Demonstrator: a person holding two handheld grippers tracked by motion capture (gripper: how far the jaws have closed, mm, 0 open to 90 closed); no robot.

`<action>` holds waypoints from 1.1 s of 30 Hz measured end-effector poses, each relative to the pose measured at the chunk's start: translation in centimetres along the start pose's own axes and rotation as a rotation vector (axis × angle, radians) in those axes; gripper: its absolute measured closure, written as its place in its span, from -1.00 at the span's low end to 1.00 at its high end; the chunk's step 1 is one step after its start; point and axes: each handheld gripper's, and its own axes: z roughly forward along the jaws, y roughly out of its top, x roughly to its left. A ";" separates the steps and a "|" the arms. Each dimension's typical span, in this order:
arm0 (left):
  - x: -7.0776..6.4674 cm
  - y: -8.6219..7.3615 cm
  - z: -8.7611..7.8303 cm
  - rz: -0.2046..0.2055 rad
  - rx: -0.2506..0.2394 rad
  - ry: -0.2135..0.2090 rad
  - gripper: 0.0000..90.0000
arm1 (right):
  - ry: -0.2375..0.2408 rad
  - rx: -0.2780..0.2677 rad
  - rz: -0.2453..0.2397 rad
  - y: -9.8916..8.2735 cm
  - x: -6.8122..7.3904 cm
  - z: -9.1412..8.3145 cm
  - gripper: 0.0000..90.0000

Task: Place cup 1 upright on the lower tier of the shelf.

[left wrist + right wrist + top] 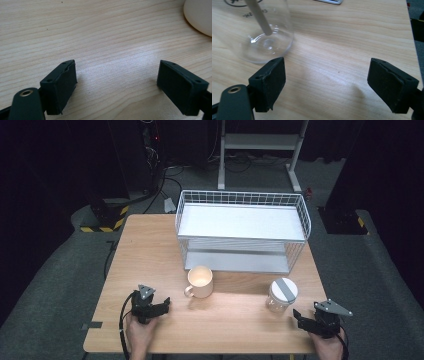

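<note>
A: Right gripper (pixel 306 319), jaws wide and empty, sits low on the surface (pixel 150 250) just beside the clear jar (pixel 281 295), near the front right corner.

B: Risk: one jaw clips the glass, tipping it. The left gripper (pixel 159 307), also gaping and empty, points toward the cream mug (pixel 201 282).

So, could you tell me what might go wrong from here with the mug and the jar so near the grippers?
1. The glass jar stands close to the open right gripper, beside its left finger rather than between the fingers; a sideways approach could knock it over.
2. The mug sits just ahead of the open left gripper; a bump might push it toward the wire rack.
3. The jar looks smooth, so a grip may slip.
</note>
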 end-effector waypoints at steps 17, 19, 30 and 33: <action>0.0 0.0 0.0 0.000 0.000 0.000 -0.64 | 0.072 -0.041 -0.026 -0.4 2.2 -0.8 -0.68; 0.0 0.0 0.0 0.000 0.000 0.000 -0.64 | 0.082 -0.045 -0.028 -0.3 2.4 -0.8 -0.69; 0.0 0.0 0.0 -0.001 0.000 0.001 -0.64 | 0.121 -0.066 -0.042 0.4 3.5 -0.5 -0.70; 0.0 0.0 0.0 -0.001 0.000 0.000 -0.64 | 0.129 -0.070 -0.049 0.6 3.8 -0.3 -0.71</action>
